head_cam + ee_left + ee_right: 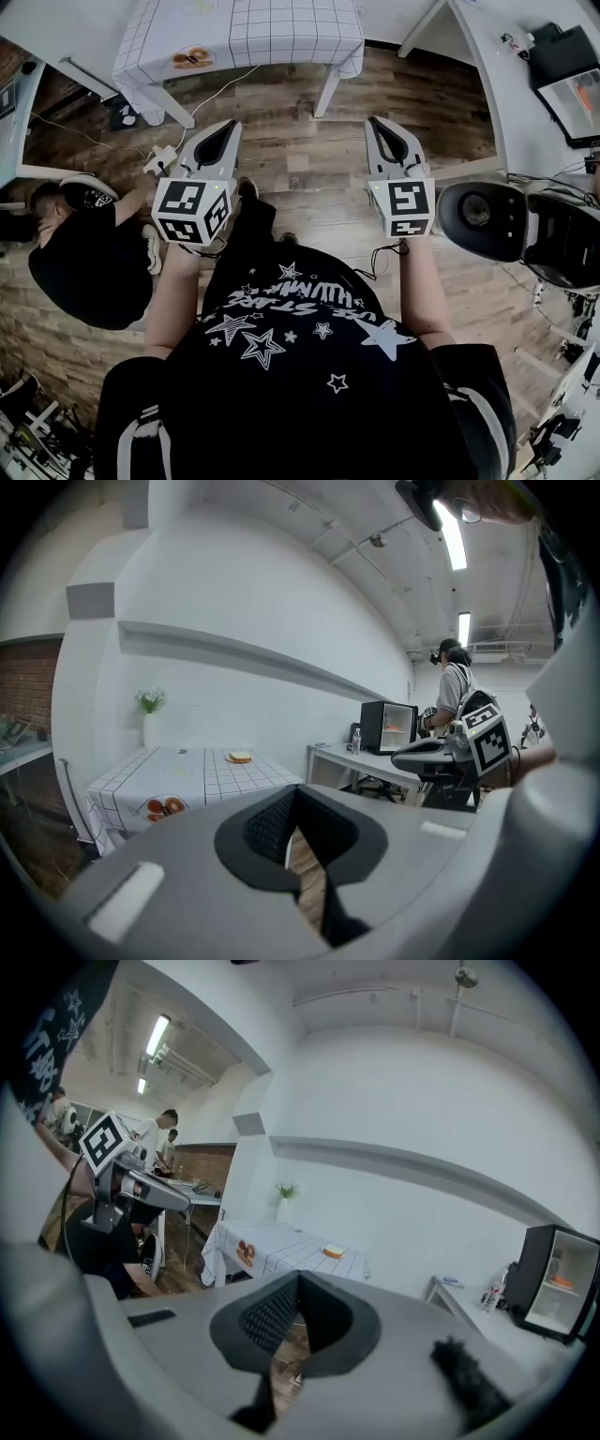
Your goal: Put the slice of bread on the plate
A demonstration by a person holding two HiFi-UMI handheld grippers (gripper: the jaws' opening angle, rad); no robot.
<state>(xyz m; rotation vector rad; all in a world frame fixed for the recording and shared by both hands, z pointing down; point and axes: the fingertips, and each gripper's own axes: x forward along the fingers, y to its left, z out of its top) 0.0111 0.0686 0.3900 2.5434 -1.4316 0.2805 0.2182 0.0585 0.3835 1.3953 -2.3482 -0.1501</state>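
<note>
**Tools: two.** The left gripper (228, 128) and the right gripper (375, 125) are held side by side over the wood floor (300, 173). Both point ahead at one table (281, 33).

**Jaw state.** Both pairs of jaws are closed, with the pads together at the tip. Neither pair holds anything. Only floor shows through the slot behind the pads.

**Task item: one.** A single bread slice (240, 757) lies on the table's checked cloth. It is ahead of both grippers, well apart from them, and towards the far side of the top. It sits just left of the left gripper's jaw line and just right of the right gripper's jaw line.

**Other items, counted.**
- One vase (149, 726) with a green sprig stands at the table's far corner, left of the bread.
- One orange print (193, 57) marks the cloth's hanging edge, ahead of the left gripper.
- One black cabinet (387, 726), open at the front, stands on a white desk (361, 761) ahead and to the right of the grippers.
- One bottle (355, 741) stands just beside the cabinet.
- One chair (483, 217) stands just right of the right gripper.
- One person in black (89, 267) is low on the floor, left of the left gripper.
</note>
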